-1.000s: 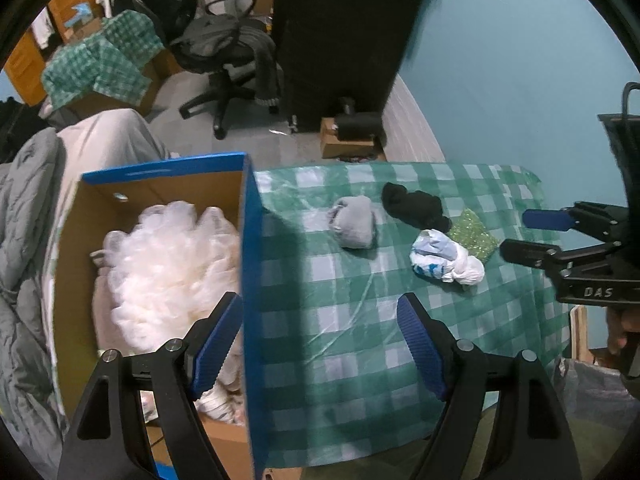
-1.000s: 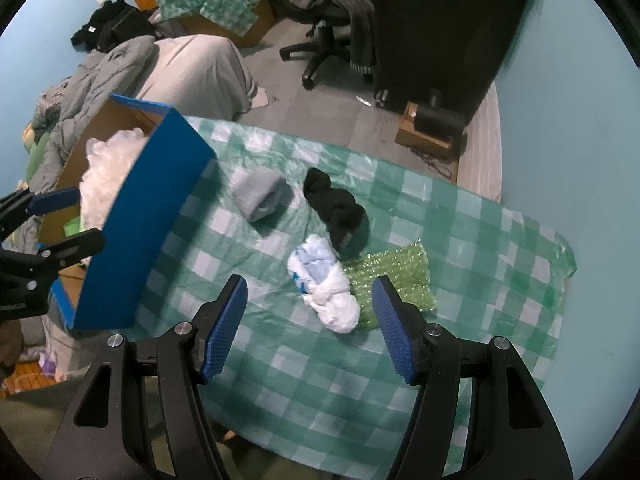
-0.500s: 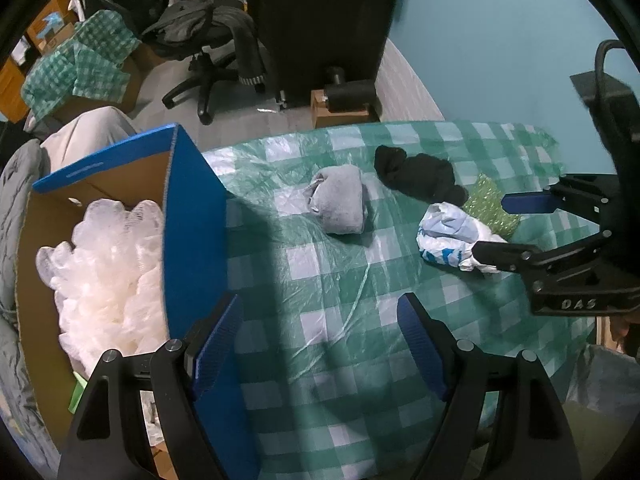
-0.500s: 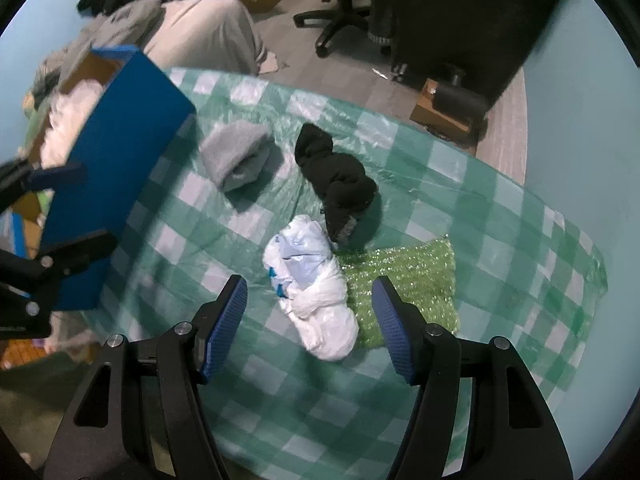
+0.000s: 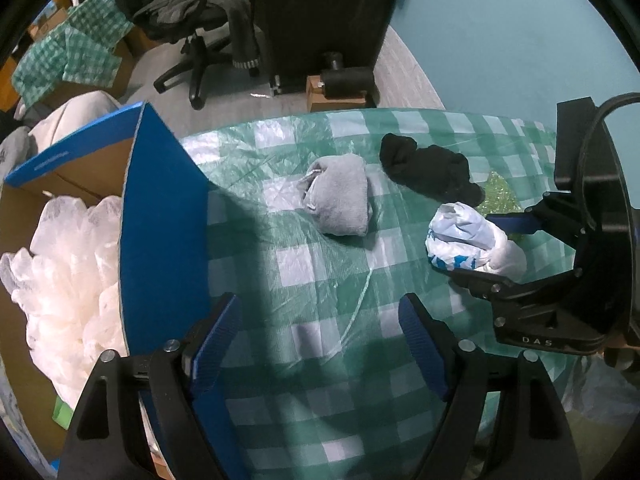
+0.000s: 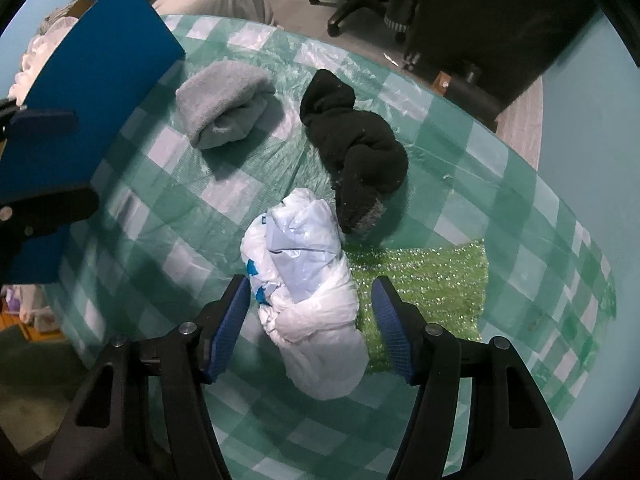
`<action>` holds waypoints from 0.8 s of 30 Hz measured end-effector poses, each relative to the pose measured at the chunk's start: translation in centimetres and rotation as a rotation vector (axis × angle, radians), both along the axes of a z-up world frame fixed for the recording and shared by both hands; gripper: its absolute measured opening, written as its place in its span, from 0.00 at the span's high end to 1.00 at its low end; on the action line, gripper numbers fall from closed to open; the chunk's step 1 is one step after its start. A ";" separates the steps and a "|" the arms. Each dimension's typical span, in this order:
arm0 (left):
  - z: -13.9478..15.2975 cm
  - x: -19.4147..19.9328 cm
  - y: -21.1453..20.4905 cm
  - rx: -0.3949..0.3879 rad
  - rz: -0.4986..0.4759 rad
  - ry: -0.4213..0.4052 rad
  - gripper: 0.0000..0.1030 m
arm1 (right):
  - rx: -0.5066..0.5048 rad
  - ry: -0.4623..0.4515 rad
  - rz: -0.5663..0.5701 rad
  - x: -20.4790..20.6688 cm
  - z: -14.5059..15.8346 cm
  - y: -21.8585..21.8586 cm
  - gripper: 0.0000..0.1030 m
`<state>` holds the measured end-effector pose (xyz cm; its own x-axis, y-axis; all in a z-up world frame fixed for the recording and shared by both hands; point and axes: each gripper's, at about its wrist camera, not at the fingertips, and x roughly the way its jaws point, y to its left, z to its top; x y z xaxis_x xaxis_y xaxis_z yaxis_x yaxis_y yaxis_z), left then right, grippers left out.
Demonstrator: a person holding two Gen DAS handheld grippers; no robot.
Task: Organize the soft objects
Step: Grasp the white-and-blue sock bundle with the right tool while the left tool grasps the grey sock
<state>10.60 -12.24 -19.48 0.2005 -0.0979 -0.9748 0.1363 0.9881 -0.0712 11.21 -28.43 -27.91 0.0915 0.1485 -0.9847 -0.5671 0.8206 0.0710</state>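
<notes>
A knotted white plastic bag [image 6: 308, 292] lies on the green checked table. My right gripper [image 6: 310, 328] is open, its blue pads on either side of the bag; it also shows in the left wrist view [image 5: 500, 252] around the bag [image 5: 468, 244]. A grey rolled cloth [image 6: 224, 102] [image 5: 340, 200], a black sock bundle [image 6: 356, 148] [image 5: 428, 168] and a green glittery sheet [image 6: 424, 280] lie nearby. My left gripper [image 5: 320, 344] is open and empty above the table, beside the blue box [image 5: 160, 216] holding white plastic bags [image 5: 68, 272].
The table's checked cover [image 5: 320, 272] ends near a teal wall on the right. Beyond the far edge stand an office chair [image 5: 200, 20], a dark cabinet [image 5: 320, 12] and a small cardboard box [image 5: 336, 92]. Bedding lies left of the blue box.
My right gripper has come down and forward until its open pads straddle the white bag. My left gripper has shifted right, from over the box to over the table.
</notes>
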 end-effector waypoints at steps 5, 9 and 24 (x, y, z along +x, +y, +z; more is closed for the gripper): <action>0.0 0.4 -0.2 0.000 -0.011 0.000 0.18 | 0.005 -0.008 0.013 -0.1 -0.2 0.3 0.57; 0.1 1.1 -0.4 -0.019 -0.009 0.000 0.18 | 0.046 -0.024 0.000 -0.6 0.9 0.3 0.59; -2.5 5.8 -1.9 -0.028 0.011 0.004 0.18 | 0.140 -0.059 -0.187 0.9 4.9 -3.5 0.59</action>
